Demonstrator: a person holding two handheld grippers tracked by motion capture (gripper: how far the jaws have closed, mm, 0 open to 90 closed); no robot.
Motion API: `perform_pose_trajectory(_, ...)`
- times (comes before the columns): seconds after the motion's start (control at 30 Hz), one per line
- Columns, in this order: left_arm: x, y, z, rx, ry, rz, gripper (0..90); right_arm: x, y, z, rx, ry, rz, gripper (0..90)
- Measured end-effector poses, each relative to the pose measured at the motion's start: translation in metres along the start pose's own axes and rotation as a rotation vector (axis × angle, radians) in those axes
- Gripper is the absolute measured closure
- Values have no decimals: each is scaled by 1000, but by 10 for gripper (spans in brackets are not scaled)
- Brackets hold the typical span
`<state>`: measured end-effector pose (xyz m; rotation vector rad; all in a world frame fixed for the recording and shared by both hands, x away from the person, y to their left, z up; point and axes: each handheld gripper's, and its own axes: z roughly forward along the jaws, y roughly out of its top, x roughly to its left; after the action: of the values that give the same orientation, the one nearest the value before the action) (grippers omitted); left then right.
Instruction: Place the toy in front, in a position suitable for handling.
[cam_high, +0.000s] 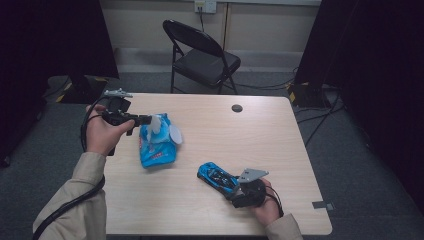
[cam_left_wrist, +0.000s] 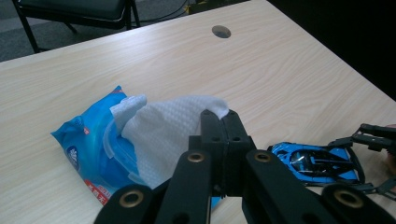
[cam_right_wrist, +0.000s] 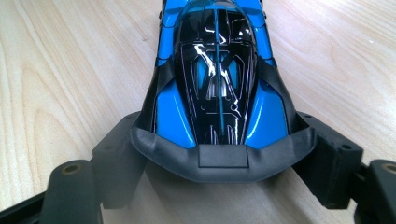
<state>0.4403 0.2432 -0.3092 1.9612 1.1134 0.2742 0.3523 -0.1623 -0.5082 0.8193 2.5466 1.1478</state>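
Dim room, soft light from overhead

The table is evenly lit, while the room's edges fall near black. White glare streaks the toy car. The nearest black jaws blur in both gripper views. Shadows under things stay faint and soft.

We are in a plain room that looks like a lab or test room, not a home. We see one light wooden bench with a small round hole for wires. The floor is grey carpet. Behind the bench stands one black folding chair. Tall black curtains or screens hang on both sides, and their stands have yellow and black stripes. Black cables lie on the carpet. A wall plug sits up on the pale wall. We see no pictures, beds or pots, just bare things for work.
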Motion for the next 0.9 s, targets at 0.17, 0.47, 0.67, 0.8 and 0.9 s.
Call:
perform_pose_trajectory(0.17, -6, 3, -7, -16, -1, 3, 900, 0, 0, 0, 0, 0, 0, 241)
perform_pose_trajectory(0.47, -23, 10, -29, -37, -21, 30, 900, 0, 0, 0, -1, 0, 0, 241)
perform_pose_trajectory(0.67, -37, 5, -34, -59, -64, 39, 900, 0, 0, 0, 0, 0, 0, 241)
perform_pose_trajectory(0.8, -50, 4, -37, -62, -83, 58, 900, 0, 0, 0, 0, 0, 0, 241)
perform_pose_trajectory(0.9, -57, 4, -41, -80, -106, 62, 900, 0, 0, 0, 0, 1, 0, 241)
